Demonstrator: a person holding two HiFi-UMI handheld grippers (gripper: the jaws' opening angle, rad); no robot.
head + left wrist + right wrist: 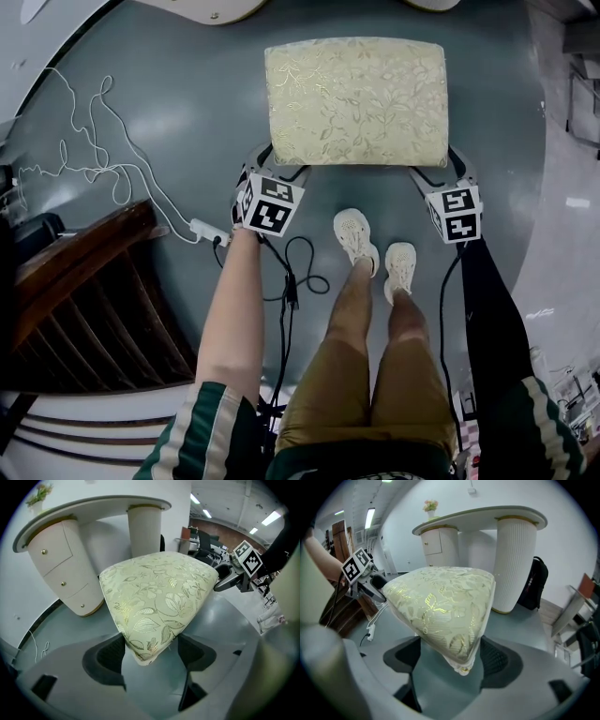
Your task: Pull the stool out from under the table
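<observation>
The stool (356, 98), with a cream floral cushion, stands on the grey floor in front of the white table (211, 9), clear of its edge. My left gripper (272, 161) grips the cushion's near left corner, and my right gripper (441, 169) grips the near right corner. In the left gripper view the cushion corner (154, 592) sits pinched between the dark pads of that gripper (151, 651), with the table's drawers (61, 569) behind. In the right gripper view the other corner (445, 606) is wedged in the right gripper (452, 660).
A white cable (94, 159) and a power strip (206, 230) lie on the floor at left, beside dark wooden steps (84, 300). A black cable (300, 272) loops near the person's feet (361, 239). A black bag (534, 585) leans by the table's column.
</observation>
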